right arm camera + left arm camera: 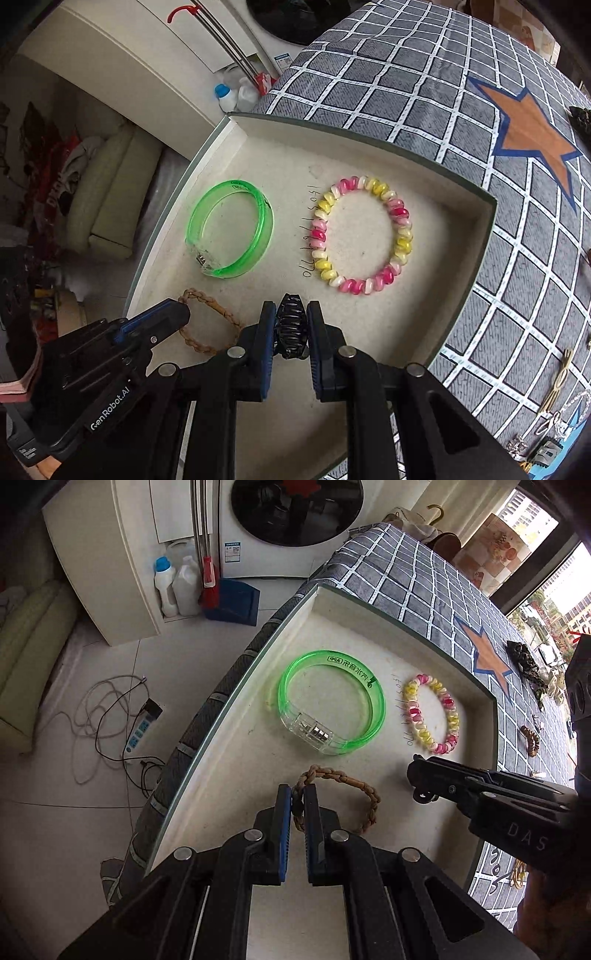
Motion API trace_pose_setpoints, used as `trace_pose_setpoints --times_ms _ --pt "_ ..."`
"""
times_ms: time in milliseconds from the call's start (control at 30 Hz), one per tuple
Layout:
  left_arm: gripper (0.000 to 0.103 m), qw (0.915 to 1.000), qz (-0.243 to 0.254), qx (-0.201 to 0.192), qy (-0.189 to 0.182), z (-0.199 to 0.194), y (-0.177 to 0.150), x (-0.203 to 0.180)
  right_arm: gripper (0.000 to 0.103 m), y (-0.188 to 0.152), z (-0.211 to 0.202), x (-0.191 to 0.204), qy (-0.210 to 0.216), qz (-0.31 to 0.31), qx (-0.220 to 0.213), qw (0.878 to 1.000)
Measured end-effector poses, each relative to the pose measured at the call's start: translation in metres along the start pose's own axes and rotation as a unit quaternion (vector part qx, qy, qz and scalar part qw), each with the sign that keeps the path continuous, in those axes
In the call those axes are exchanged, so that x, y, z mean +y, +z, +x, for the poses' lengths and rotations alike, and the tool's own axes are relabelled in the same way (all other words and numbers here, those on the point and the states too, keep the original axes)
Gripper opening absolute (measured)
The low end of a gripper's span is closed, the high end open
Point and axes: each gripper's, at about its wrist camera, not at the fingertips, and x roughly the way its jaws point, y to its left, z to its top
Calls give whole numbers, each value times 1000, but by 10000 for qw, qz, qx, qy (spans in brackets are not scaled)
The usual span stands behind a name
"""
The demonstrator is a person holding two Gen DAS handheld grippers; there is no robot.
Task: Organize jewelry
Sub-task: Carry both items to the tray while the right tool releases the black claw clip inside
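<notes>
A shallow cream tray (325, 602) (369, 136) lies on the checked tablecloth. In it are a green plastic bangle (373, 701) (264, 229) and a pink-and-yellow bead bracelet (452, 716) (400, 229). My left gripper (297, 797) is shut on a brown braided bracelet (354, 781) (207, 299) that rests on the tray floor. My right gripper (291, 314) is shut on a black claw hair clip (291, 328) just above the tray; it shows in the left wrist view (419, 775) at the right.
More jewelry lies on the grey checked cloth (406, 74) right of the tray: a dark hair piece (524, 657), a brown bracelet (532, 738), a tan clip (557, 380) and silver chains (554, 424). The table edge drops to the tiled floor (74, 812) at left.
</notes>
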Motion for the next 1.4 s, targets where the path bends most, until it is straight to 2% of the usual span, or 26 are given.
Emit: trace_pose_setpoints --times_ms 500,800,867,933,967,1400 --pt "13 9997 31 -140 220 19 25 -12 18 20 -2 -17 -293 14 -379 9988" --pt "14 9979 335 -118 532 19 22 -27 19 22 -2 -12 -251 24 -304 9992" --pt "14 9974 380 -99 596 18 20 -29 24 23 -2 -13 -177 61 -271 9995" --pt "14 9972 386 -82 631 17 18 -30 43 21 -4 -13 -98 83 -265 9996" --pt "14 9973 378 -76 631 17 18 -30 45 20 -5 -14 -105 86 -274 9995" --pt "14 9928 734 -187 932 4 12 -46 45 -1 -59 -30 51 474 -699 9964"
